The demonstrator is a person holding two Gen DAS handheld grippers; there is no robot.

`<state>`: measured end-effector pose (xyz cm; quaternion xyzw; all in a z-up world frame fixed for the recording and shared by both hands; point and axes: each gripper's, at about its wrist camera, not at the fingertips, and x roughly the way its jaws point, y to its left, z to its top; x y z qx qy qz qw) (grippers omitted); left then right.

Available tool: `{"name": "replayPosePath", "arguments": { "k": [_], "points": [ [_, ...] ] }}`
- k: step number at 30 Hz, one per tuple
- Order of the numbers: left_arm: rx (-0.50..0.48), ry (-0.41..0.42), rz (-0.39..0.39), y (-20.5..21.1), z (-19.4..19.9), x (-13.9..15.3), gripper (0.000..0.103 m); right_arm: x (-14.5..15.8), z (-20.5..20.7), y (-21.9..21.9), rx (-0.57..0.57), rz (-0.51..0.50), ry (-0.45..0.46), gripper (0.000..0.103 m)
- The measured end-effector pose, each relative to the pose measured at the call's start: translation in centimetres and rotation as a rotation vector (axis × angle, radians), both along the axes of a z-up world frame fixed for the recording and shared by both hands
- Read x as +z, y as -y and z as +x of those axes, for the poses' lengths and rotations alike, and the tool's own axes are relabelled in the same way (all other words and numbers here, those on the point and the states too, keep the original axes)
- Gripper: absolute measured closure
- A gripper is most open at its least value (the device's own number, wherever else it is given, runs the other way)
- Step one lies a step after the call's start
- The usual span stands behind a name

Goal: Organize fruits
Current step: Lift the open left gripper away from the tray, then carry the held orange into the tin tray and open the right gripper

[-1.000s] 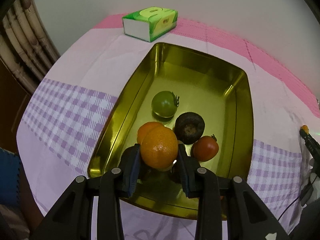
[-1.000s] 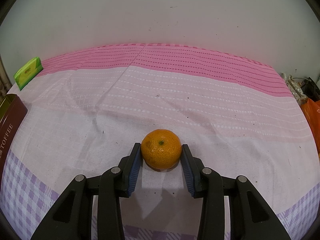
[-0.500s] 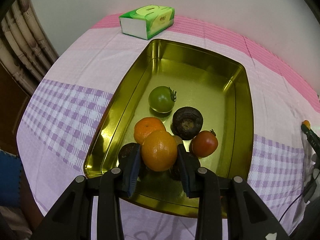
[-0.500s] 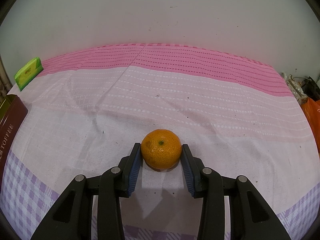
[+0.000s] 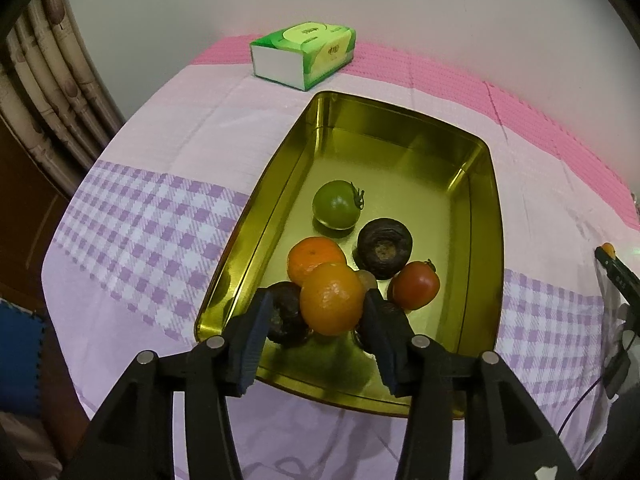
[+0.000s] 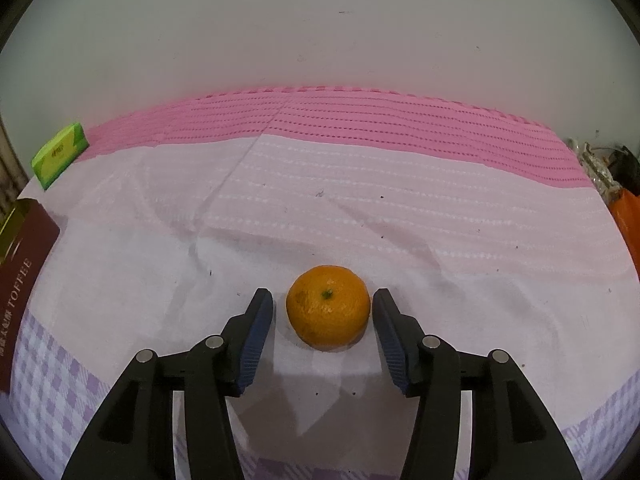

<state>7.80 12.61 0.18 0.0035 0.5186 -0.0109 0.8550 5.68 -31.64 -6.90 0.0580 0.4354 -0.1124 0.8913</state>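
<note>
Six fruits (image 5: 332, 298) crowd the gold tray (image 5: 494, 248) — one orange (image 6: 328, 306) on cloth.

Orange (image 6: 328, 306) on cloth between parted right tongs (image 6: 322, 312)

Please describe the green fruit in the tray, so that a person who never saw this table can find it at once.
Find the gold metal tray on the pink and purple cloth, in front of the green tissue pack. Of the fruits grouped at the tray's near end, the green tomato lies farthest back, toward the tissue pack. It is the only green one; its neighbours are orange, red or dark brown.
</note>
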Motion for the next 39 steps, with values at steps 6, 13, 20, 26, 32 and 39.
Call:
{"name": "replayPosePath", "arguments": {
  "k": [6, 13, 20, 26, 32, 39],
  "points": [
    [-0.003, 0.012, 0.012, -0.5, -0.2, 0.2, 0.052, 0.1, 0.5, -0.4, -0.006, -0.014, -0.003, 0.053],
    [0.004, 0.05, 0.046, -0.9, -0.7, 0.8, 0.042, 0.0, 0.9, -0.4, -0.005, -0.016, -0.004, 0.055],
    [0.027, 0.064, 0.049, -1.8, -1.0, 1.1, 0.039, 0.1, 0.9, -0.5, -0.012, -0.018, -0.009, 0.063],
    [0.054, 0.069, 0.053, -2.5, -1.3, 1.2, 0.039, 0.1, 1.0, -0.6, -0.012, -0.019, -0.01, 0.064],
    [0.054, 0.07, 0.042, -2.8, -1.5, 1.3, 0.037, 0.1, 0.9, -0.7, -0.006, -0.021, -0.02, 0.064],
    [0.055, 0.068, 0.029, -2.9, -1.7, 1.0, 0.03, 0.9, 0.5, -0.8, 0.002, -0.025, -0.016, 0.065]
  ]
}}
